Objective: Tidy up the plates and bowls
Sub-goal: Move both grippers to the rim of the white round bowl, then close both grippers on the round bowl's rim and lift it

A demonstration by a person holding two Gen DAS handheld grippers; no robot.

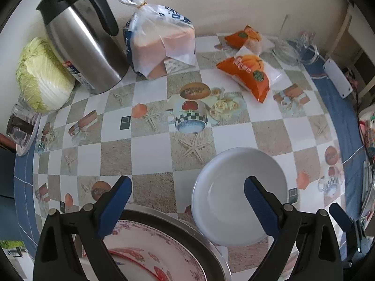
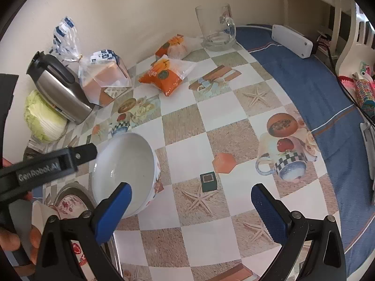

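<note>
On the far left of the checked tablecloth (image 1: 150, 152), a napa cabbage (image 1: 43, 76) lies against the wall, touching a steel thermal jug (image 1: 83, 38) with a black handle. Just right of the jug sits a bagged loaf of sliced bread (image 1: 161, 42), and further right two orange snack packets (image 1: 248, 75) lie near a clear glass mug (image 2: 216, 29). A white box (image 2: 293, 41) rests on the blue border of the cloth at the right.

The left gripper (image 1: 187, 199) hangs above the near edge of the table with its blue-padded jaws spread wide, holding nothing. Below it sits a floral plate (image 1: 150, 253) with red and pink patterning, lying inside a round metal tray (image 1: 211, 241). Just right of the tray stands a white bowl (image 1: 236, 192), its outside printed with a red and blue pattern in the right wrist view; it overlaps the tray's rim, though whether they touch cannot be told.

The right gripper (image 2: 191, 207) is likewise wide open and empty, over bare tablecloth, its left pad (image 2: 114, 210) in front of the bowl's rim.
</note>
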